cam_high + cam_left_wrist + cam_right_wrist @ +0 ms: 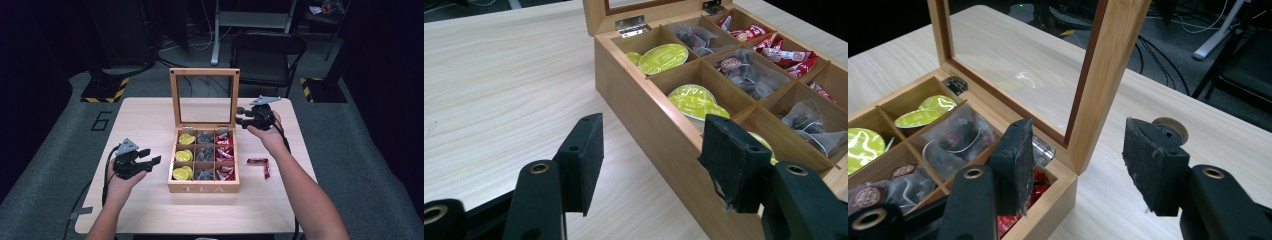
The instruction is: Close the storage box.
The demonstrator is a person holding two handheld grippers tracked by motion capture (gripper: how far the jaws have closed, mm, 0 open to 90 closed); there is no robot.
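A light wooden table [150, 120] with rounded corners carries everything. At its centre sits an open wooden tea box [203, 188], its glass-paned lid [204, 97] standing upright toward 12 o'clock and the word TEA on the wall facing 6 o'clock. At 3 o'clock from the box, near but apart from it, two red packets [261, 165] lie flat on the tabletop, meeting in an L. The stretch of table at 9 o'clock from the box is plain pale wood grain.
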